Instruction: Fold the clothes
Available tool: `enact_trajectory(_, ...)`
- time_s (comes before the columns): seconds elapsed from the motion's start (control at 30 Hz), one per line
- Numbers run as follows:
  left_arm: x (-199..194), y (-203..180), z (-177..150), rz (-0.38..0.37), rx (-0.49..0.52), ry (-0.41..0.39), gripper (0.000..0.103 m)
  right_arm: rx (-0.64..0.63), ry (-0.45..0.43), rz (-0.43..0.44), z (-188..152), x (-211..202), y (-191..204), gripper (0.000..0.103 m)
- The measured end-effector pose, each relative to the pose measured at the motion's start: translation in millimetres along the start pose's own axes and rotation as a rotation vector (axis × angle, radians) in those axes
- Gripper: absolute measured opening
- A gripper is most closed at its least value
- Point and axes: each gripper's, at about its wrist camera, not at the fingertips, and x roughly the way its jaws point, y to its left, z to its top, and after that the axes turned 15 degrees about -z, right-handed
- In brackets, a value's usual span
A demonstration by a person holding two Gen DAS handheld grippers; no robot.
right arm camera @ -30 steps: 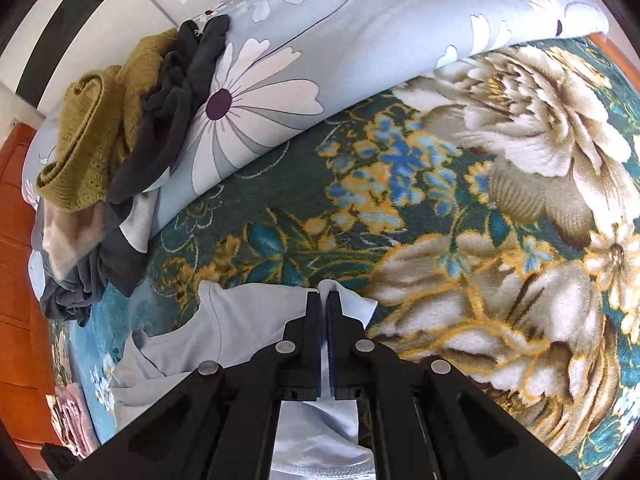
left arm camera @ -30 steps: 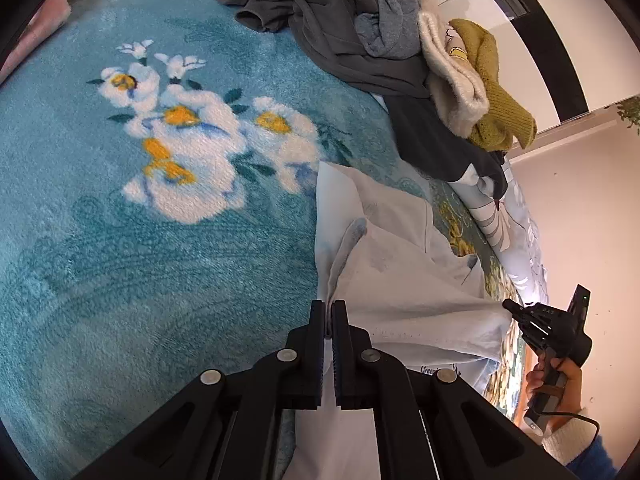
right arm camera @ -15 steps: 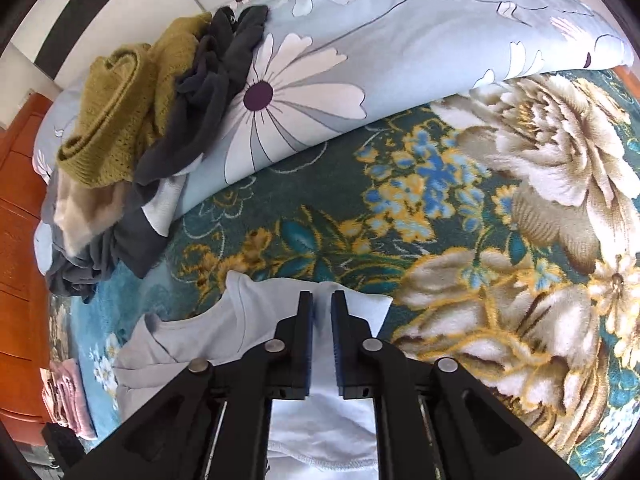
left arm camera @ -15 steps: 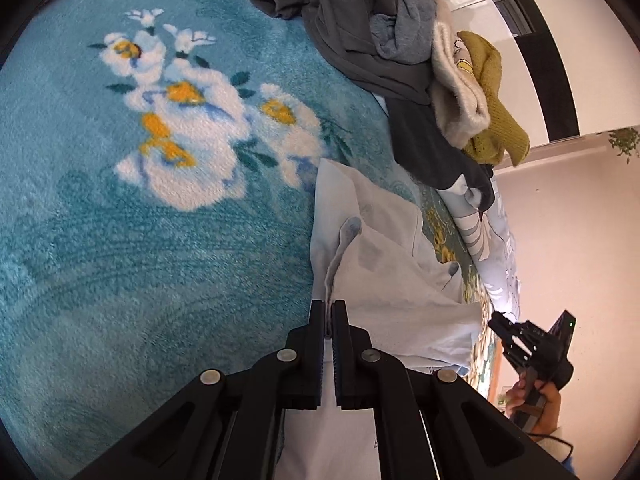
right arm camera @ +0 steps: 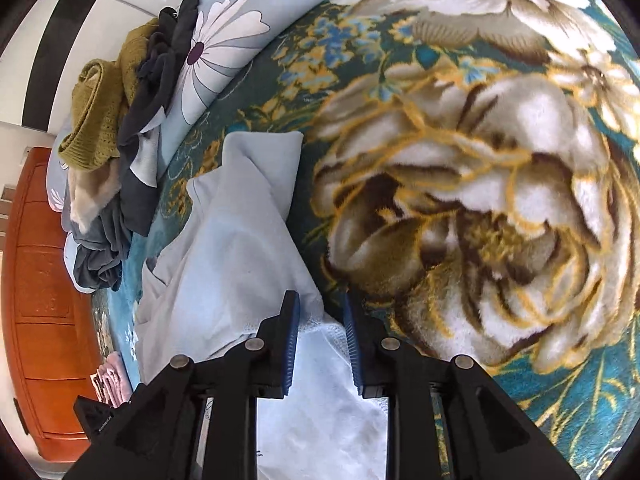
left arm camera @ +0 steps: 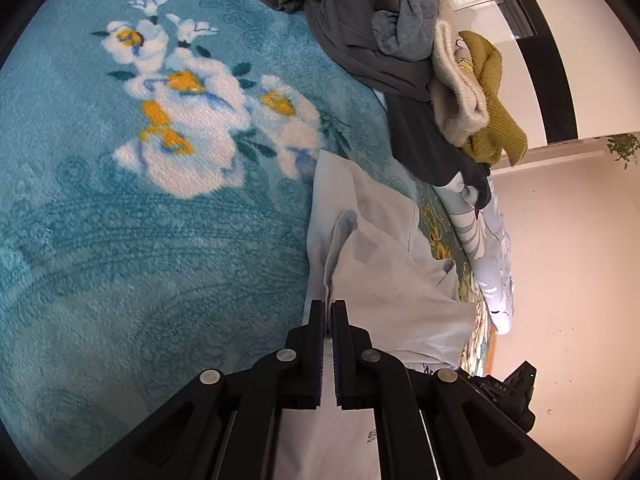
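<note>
A pale grey-white shirt [left arm camera: 384, 264] lies partly folded on a teal floral blanket [left arm camera: 120, 240]. My left gripper [left arm camera: 329, 312] is shut on the shirt's left edge, which runs up between its fingers. In the right wrist view the same shirt [right arm camera: 240, 240] lies bunched over itself. My right gripper [right arm camera: 322, 308] is open, its fingers apart over the shirt's right edge, with cloth lying between them. The right gripper's body [left arm camera: 508, 392] shows at the lower right of the left wrist view.
A heap of grey, dark, cream and mustard clothes [left arm camera: 400, 48] lies at the far side on a flowered pillow [right arm camera: 224, 44]. A wooden cabinet [right arm camera: 44, 280] stands at the left. Folded pink cloth [right arm camera: 114, 376] lies near it.
My right gripper has opened and let go of the shirt edge, and has come lower over the blanket. My left gripper stays shut on the shirt.
</note>
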Motion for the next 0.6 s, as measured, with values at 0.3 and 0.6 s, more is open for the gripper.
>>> enact_trajectory(0.3,-1,5,-5,0.053,-0.020,0.014,0.006,0.043,-0.029,-0.160,12,-13,-21,0.000)
enact_trajectory(0.6,-31,4,-30,0.071,-0.092,-0.040,0.025,0.031,-0.009,-0.109,-30,-40,-36,0.000)
